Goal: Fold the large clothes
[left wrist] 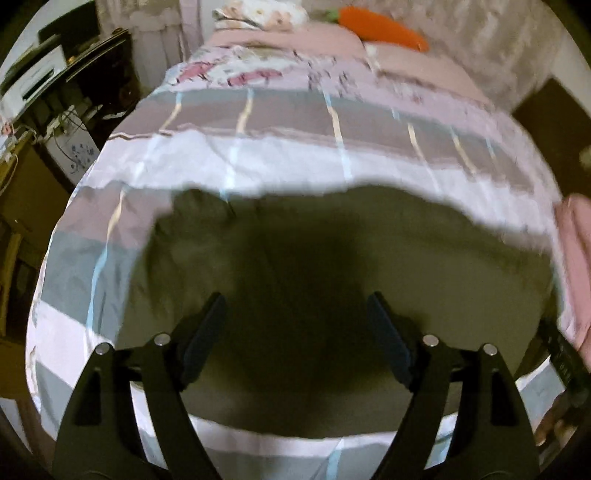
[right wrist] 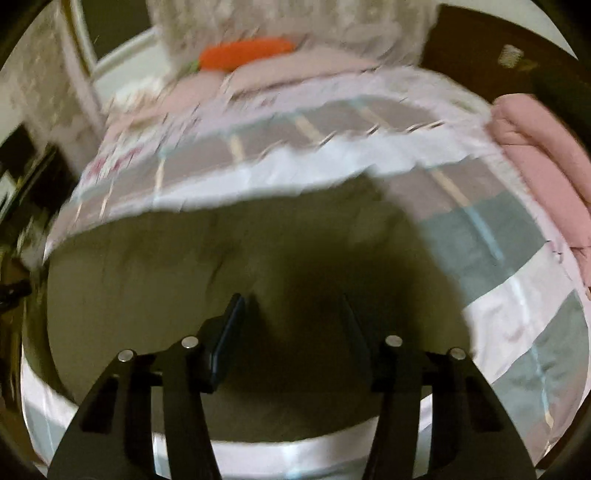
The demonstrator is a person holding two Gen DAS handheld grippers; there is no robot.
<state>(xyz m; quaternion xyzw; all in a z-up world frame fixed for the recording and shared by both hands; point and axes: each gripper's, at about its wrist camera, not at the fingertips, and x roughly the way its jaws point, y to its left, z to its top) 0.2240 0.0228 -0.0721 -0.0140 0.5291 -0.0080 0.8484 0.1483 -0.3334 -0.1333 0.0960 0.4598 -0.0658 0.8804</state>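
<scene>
Left gripper [left wrist: 295, 314] spread wide, nothing between the fingers, hovering low at centre frame over the olive-green garment [left wrist: 424, 266]. Right gripper [right wrist: 291, 314] likewise apart and empty, poised above the same garment [right wrist: 147, 266] in the lower middle of its view. Both apparently held clear of the cloth, probably to pick an edge or corner for the next fold, though contact with the fabric cannot be ruled out in the shadow beneath the fingers. Garment spread fairly flat across the lower half of each frame, wavy far edge toward the middle, near edge by the bottom, laid out on the plaid duvet [left wrist: 258, 155] that covers the bed. Laid flat presumably so a fold can be made cleanly. Further out, a folded pink blanket [right wrist: 546, 155] at the right edge, an orange carrot plush [left wrist: 384, 27] on the pink pillows at the top, dark furniture at the upper left of the left view. No containers visible anywhere; motion blur softens the right view.
</scene>
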